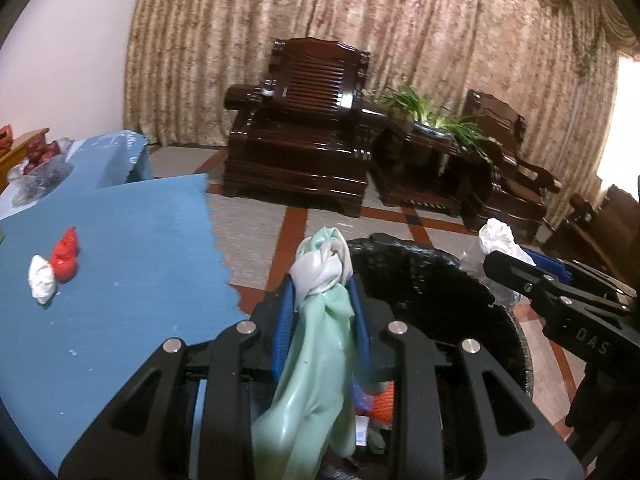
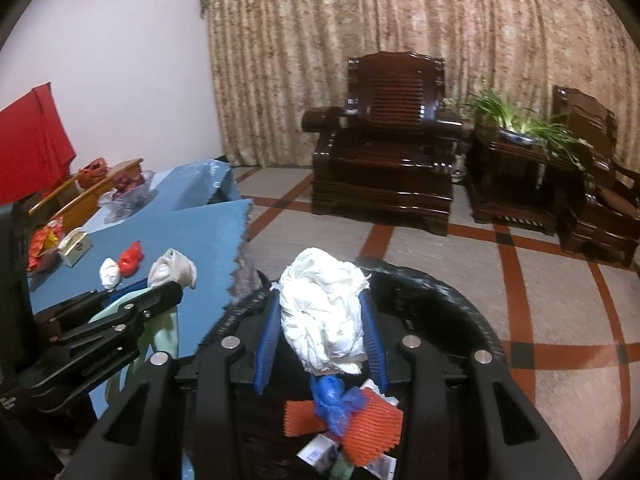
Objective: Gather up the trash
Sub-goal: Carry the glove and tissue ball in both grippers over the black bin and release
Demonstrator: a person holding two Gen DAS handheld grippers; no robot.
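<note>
Your left claw (image 1: 322,304) is clamped on a pale green bag (image 1: 316,344), knotted at the top, its loose tail hanging down between the blue pads (image 1: 283,328). Your right claw (image 2: 322,332) is closed around a crumpled white wad (image 2: 324,312). Both sit above the black bin (image 2: 452,304), whose rim curves just ahead of the fingers. Below the right claw, inside the bin, lie an orange net (image 2: 372,428) and a blue bag (image 2: 332,392). Well to the left of your left claw, on the blue table (image 1: 132,248), a red scrap (image 1: 66,256) touches a white scrap (image 1: 42,278).
</note>
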